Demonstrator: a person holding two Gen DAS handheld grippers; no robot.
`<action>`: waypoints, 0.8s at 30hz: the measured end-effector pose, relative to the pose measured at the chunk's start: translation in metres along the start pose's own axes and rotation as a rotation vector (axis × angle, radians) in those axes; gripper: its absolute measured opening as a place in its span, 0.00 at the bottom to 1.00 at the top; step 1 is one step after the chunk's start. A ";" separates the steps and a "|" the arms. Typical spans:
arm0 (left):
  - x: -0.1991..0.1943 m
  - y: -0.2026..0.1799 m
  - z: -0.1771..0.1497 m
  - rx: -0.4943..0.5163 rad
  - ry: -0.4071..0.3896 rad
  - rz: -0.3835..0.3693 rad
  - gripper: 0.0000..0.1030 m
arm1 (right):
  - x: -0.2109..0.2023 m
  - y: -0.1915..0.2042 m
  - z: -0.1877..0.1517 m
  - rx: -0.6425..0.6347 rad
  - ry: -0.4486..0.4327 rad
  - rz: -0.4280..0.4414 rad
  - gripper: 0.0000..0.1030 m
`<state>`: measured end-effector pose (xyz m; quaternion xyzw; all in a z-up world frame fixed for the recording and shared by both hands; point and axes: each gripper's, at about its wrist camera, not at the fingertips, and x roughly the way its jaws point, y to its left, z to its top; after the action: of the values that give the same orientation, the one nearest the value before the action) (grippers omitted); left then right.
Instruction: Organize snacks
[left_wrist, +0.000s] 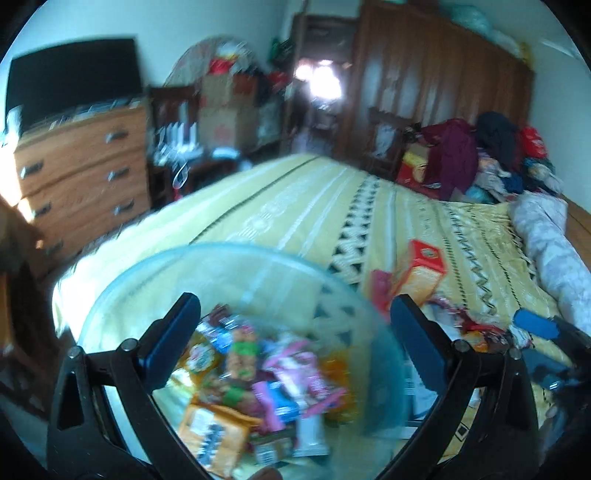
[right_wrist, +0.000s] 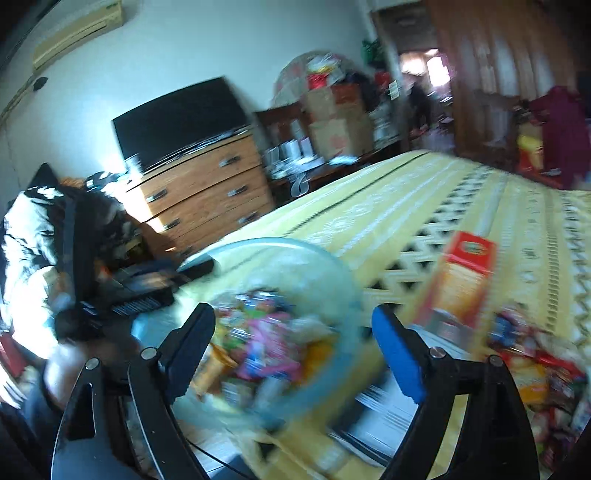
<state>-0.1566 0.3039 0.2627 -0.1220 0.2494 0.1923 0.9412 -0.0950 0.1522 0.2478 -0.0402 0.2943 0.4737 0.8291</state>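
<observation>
One clear glass bowl (left_wrist: 236, 266) sits on the near edge of the bed (left_wrist: 295, 206), which is covered by a yellow patterned bedspread. The bowl holds a heap of small snack packets (left_wrist: 258, 380): orange, pink, green, blue and white wrappers, too blurred and overlapped to count.

The left gripper (left_wrist: 291, 343) hangs over the bowl with its two fingers spread wide and nothing between the pads. The right gripper (right_wrist: 293, 350) is also spread, its two blue-padded fingers straddling the bowl's near side without touching anything visible; in the left wrist view one of its blue pads shows at the right edge.

Just right of the bowl, one red-and-orange snack box (left_wrist: 421, 269) rests on the bedspread. A second, loose pile of snack packets (right_wrist: 532, 365) lies on the bed further right, near the box; its number cannot be told.

Beyond the bed stand one wooden chest of drawers (left_wrist: 85, 162) with four drawer fronts visible, one dark flat screen (left_wrist: 74, 77) on top of it, and two stacked cardboard boxes (left_wrist: 225, 107). A heap of clothes (left_wrist: 480, 155) lies at the bed's far end.
</observation>
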 end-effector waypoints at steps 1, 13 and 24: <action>-0.007 -0.016 -0.001 0.029 -0.032 -0.011 1.00 | -0.014 -0.011 -0.013 0.010 -0.012 -0.041 0.88; 0.013 -0.225 -0.096 0.355 0.127 -0.384 1.00 | -0.131 -0.141 -0.181 0.239 0.084 -0.417 0.88; 0.118 -0.278 -0.202 0.376 0.415 -0.287 1.00 | -0.145 -0.246 -0.262 0.368 0.175 -0.528 0.88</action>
<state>-0.0297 0.0247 0.0683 -0.0162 0.4474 -0.0210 0.8939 -0.0682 -0.1836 0.0555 -0.0051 0.4243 0.1763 0.8882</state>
